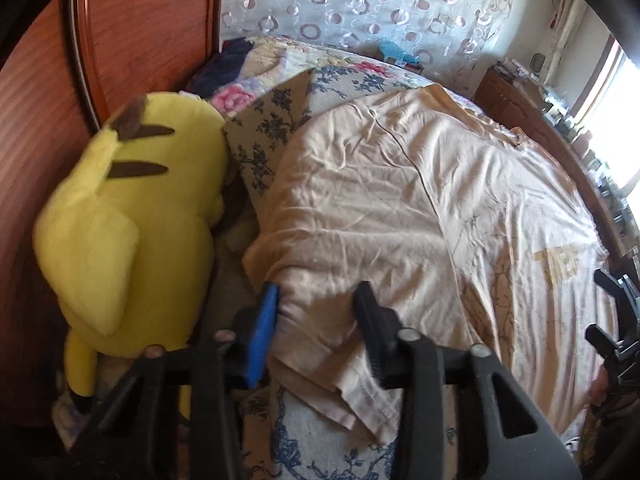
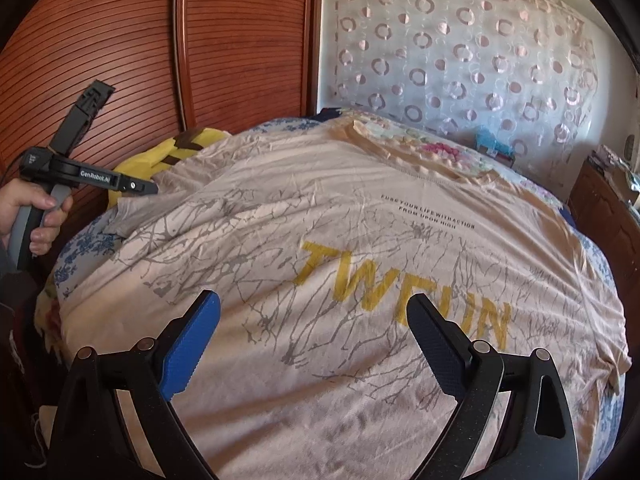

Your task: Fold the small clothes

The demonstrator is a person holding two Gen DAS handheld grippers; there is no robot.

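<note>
The beige T-shirt (image 2: 320, 240) lies flat on the bed (image 1: 296, 432), collar at the far end. The left gripper (image 1: 316, 320) straddles its sleeve edge, fingers narrowed around the fabric; a firm pinch cannot be told. The right gripper (image 2: 312, 344) hovers over the hem, fingers wide apart and empty.

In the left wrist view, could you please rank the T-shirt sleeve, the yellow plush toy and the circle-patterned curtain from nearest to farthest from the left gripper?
1. T-shirt sleeve, between the left gripper's fingers.
2. Yellow plush toy, left.
3. Circle-patterned curtain, far behind the bed.
</note>
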